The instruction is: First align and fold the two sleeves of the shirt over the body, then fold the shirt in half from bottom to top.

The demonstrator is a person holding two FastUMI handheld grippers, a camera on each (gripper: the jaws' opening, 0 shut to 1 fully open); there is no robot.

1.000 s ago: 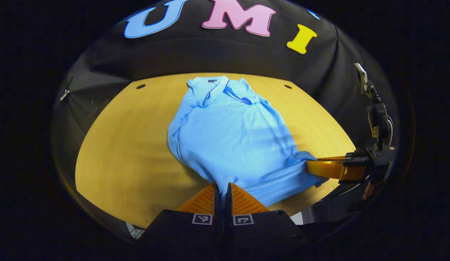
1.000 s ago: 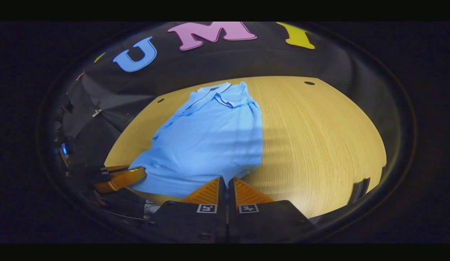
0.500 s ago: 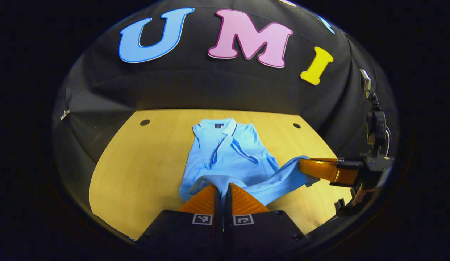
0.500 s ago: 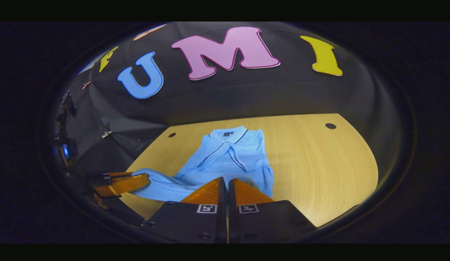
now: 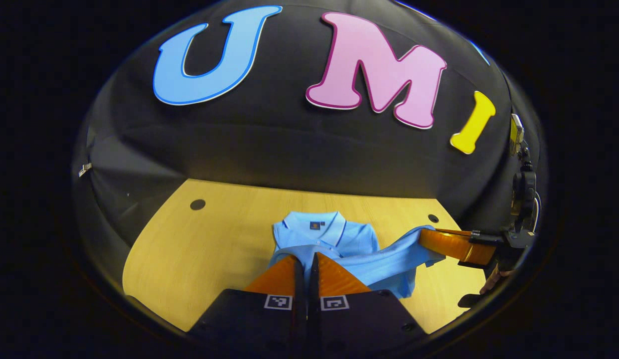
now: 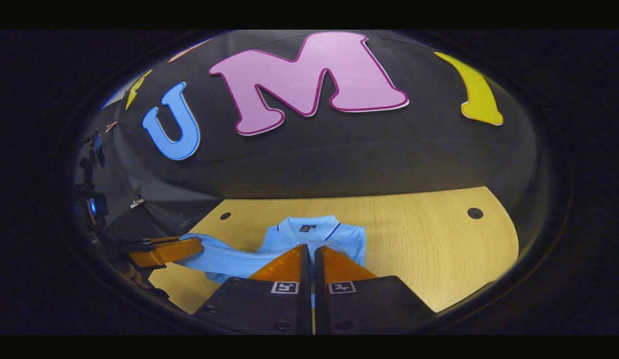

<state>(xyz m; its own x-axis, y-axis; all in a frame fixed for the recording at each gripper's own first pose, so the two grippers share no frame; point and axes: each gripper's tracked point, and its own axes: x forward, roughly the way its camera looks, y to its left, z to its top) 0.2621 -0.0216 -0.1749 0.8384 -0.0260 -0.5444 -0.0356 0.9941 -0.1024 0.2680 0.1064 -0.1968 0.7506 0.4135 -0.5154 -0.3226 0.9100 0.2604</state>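
A light blue polo shirt (image 5: 334,237) lies on the wooden table (image 5: 205,244), collar toward the booth wall. Its bottom hem is lifted and carried over the body toward the collar. My left gripper (image 5: 306,260) is shut on the hem's left corner. In the left gripper view the right gripper (image 5: 441,242) holds the other hem corner at the right. In the right gripper view my right gripper (image 6: 307,252) is shut on the shirt (image 6: 314,234), and the left gripper (image 6: 182,248) pinches the hem at the left. The stretched hem hides the lower body.
The table (image 6: 429,249) has small dark holes near its far corners (image 5: 197,204) (image 6: 474,213). Black cloth wall rises just behind the far edge. A clamp stand (image 5: 521,189) stands at the right, off the table.
Both grippers have carried the hem forward and up, from the near table edge to close above the collar. The visible shirt body has shrunk as the lower half folds over the upper.
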